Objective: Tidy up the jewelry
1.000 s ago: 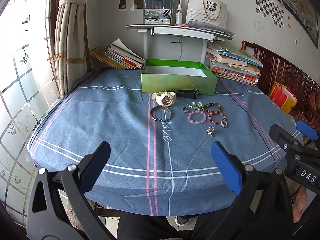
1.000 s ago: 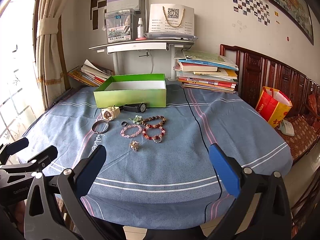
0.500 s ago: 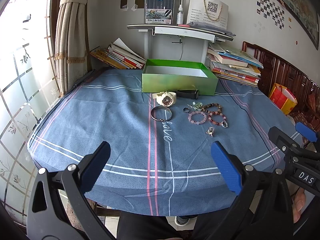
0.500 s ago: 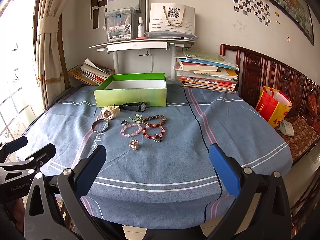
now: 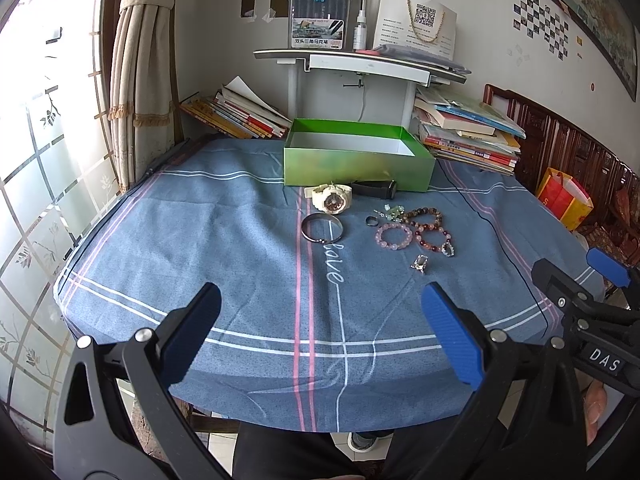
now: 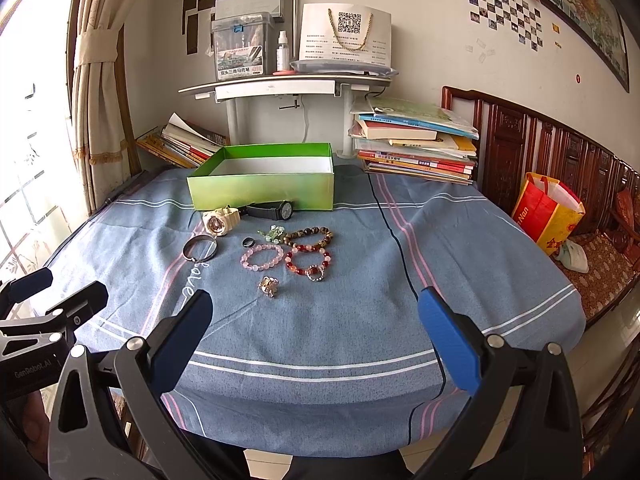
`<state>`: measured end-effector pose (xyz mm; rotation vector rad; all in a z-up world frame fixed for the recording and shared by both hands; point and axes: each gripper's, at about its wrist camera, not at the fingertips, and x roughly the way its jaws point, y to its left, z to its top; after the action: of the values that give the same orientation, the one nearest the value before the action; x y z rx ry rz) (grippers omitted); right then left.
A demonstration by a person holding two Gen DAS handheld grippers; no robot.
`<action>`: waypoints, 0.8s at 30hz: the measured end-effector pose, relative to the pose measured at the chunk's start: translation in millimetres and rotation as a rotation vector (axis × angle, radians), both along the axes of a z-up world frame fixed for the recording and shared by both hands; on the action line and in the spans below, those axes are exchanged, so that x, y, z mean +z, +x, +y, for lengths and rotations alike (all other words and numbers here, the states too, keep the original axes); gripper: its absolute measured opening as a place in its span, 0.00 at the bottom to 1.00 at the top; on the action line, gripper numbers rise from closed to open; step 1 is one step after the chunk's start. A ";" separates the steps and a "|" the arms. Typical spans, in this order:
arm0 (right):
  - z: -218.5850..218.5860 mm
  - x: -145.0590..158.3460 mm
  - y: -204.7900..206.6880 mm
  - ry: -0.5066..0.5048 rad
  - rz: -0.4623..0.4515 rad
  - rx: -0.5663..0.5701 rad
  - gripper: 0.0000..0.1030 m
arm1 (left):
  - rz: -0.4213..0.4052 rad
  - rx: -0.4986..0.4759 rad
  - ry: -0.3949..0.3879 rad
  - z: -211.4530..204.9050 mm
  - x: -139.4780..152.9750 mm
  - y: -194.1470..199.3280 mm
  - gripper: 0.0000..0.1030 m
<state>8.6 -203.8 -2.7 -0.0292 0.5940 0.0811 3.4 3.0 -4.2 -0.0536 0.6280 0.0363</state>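
Observation:
An open green box (image 5: 358, 163) (image 6: 262, 183) stands at the back of the blue-clothed table (image 5: 224, 240). In front of it lie a cream watch (image 5: 329, 200) (image 6: 219, 221), a black watch (image 5: 374, 189) (image 6: 272, 210), a silver bangle (image 5: 322, 228) (image 6: 199, 249), a dark ring (image 5: 370, 221) (image 6: 248, 242), a pink bead bracelet (image 5: 393, 236) (image 6: 262, 257), a red bead bracelet (image 5: 434, 238) (image 6: 309, 262), a brown bead bracelet (image 5: 424, 216) (image 6: 309, 234) and a gold brooch (image 5: 420, 262) (image 6: 268, 286). My left gripper (image 5: 320, 332) and right gripper (image 6: 316, 332) are open and empty near the table's front edge.
Book stacks (image 6: 416, 148) (image 5: 240, 114) flank a small white shelf stand (image 5: 360, 66) behind the box. A curtain and window are at the left. A wooden bench with a red-yellow bag (image 6: 548, 212) stands at the right.
Both grippers have shifted very slightly; the jewelry and the box have not moved.

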 end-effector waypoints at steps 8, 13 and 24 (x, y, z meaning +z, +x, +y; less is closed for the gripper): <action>-1.4 -2.1 1.0 0.002 0.002 -0.003 0.97 | 0.007 -0.004 -0.003 0.2 -0.4 1.1 0.96; -3.2 -3.0 1.4 0.003 0.000 -0.009 0.97 | 0.008 -0.005 -0.004 0.3 -1.0 1.5 0.96; -2.2 -3.4 0.9 -0.001 -0.004 -0.008 0.97 | 0.013 -0.011 -0.005 -1.2 -1.1 3.4 0.96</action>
<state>9.5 -206.0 -6.0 -0.0280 0.5905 0.0726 6.8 1.8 -5.3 -0.0544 0.6410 0.0248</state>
